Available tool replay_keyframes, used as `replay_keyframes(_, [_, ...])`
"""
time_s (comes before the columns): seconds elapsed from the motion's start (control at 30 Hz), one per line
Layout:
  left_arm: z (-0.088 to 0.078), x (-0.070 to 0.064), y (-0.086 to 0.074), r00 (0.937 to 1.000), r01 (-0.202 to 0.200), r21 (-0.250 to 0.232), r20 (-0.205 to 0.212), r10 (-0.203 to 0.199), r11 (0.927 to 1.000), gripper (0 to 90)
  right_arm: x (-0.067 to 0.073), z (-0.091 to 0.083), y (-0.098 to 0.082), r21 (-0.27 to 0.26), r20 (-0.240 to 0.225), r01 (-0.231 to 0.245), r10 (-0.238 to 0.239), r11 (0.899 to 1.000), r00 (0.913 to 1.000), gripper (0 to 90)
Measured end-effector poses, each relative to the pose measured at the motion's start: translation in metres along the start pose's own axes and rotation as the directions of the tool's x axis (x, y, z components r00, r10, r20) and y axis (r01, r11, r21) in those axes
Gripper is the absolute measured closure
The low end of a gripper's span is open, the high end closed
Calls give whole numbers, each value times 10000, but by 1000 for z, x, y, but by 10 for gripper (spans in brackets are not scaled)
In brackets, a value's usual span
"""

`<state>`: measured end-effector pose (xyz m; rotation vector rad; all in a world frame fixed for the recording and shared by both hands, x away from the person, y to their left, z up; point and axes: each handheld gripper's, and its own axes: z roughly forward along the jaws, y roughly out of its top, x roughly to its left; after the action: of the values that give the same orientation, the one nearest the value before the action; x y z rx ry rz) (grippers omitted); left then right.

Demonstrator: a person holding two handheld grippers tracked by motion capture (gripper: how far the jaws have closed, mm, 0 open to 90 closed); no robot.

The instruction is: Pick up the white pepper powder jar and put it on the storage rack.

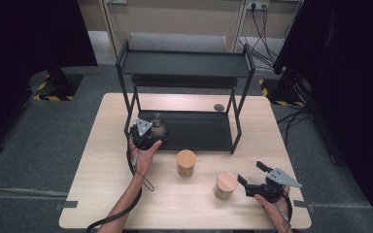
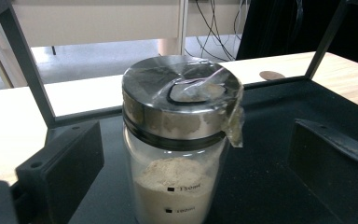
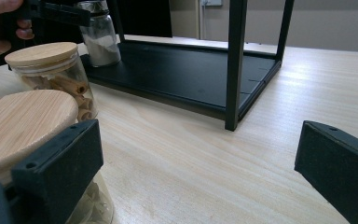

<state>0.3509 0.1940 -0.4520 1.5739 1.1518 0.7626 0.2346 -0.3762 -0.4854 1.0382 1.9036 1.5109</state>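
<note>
Jaws of left gripper spread wide either side of steel-lidded powder jar, standing free on rack's bottom shelf, lower left of rack. Right gripper open too, parked just beside nearest wooden-lidded jar at lower right, ready for next pick.

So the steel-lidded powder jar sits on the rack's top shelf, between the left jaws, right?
Not quite. The jar stands on the rack's bottom shelf, not the top one, as the high view shows. It does sit between the open jaws of the left gripper, which are not pressing on it.
</note>
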Motion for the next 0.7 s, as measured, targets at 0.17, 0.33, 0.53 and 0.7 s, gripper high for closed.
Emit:
replay_keyframes(0.17, [-3, 1, -1, 9999, 109, -18, 12, -109, 9999, 33, 0, 0, 0, -1, 2, -1, 1, 10000, 10000, 12])
replay_keyframes(0.33, [-6, 1, -3, 9997, 229, -36, 57, -229, 9997, 33, 0, 0, 0, 3, 7, -5, 5, 10000, 10000, 12])
replay_keyframes(0.53, [-11, 1, -4, 9997, 188, -57, 144, -188, 9998, 42, 0, 0, 0, -2, 7, -7, 7, 10000, 10000, 12])
replay_keyframes(0.7, [-15, 0, -5, 9996, 157, -108, 247, -155, 9998, 37, 0, 0, 0, -4, 8, -13, 13, 10000, 10000, 12])
